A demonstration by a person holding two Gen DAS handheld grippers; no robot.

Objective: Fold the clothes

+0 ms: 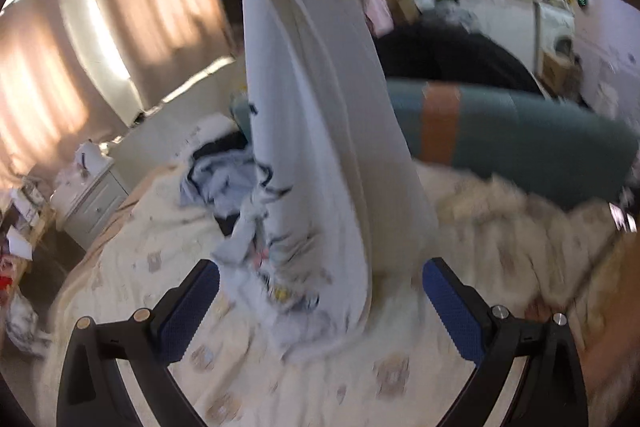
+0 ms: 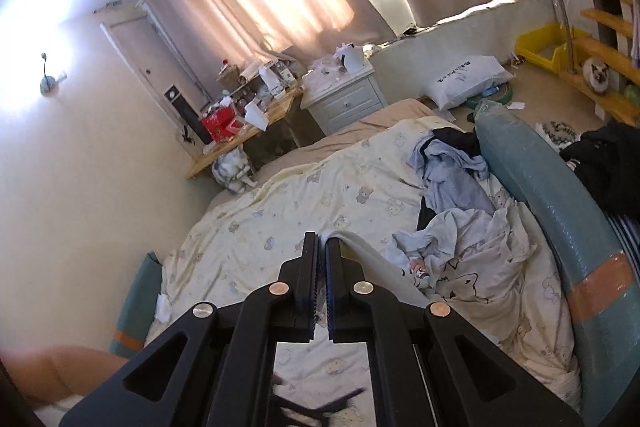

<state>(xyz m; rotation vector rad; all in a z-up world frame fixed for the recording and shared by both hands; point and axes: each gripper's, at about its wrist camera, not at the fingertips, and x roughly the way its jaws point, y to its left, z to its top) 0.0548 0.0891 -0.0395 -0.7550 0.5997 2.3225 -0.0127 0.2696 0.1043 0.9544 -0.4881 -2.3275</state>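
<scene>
A pale garment with a cartoon print (image 1: 304, 147) hangs down from the top of the left wrist view. Its bunched lower end rests on the bear-print bedsheet (image 1: 168, 267). My left gripper (image 1: 320, 291) is open, its blue pads (image 1: 192, 311) standing wide on either side of that lower end without touching it. In the right wrist view my right gripper (image 2: 322, 243) is shut on an edge of the pale garment (image 2: 376, 267), which trails down to the right toward the rest of its printed cloth (image 2: 472, 267) on the bedsheet (image 2: 280, 211).
A pile of blue and black clothes (image 2: 448, 171) lies near the teal padded bed rail (image 2: 560, 227) with an orange band. Beyond the bed stand a grey bedside cabinet (image 2: 344, 99) and a cluttered wooden desk (image 2: 248, 123). A cat (image 2: 596, 77) sits on wooden steps.
</scene>
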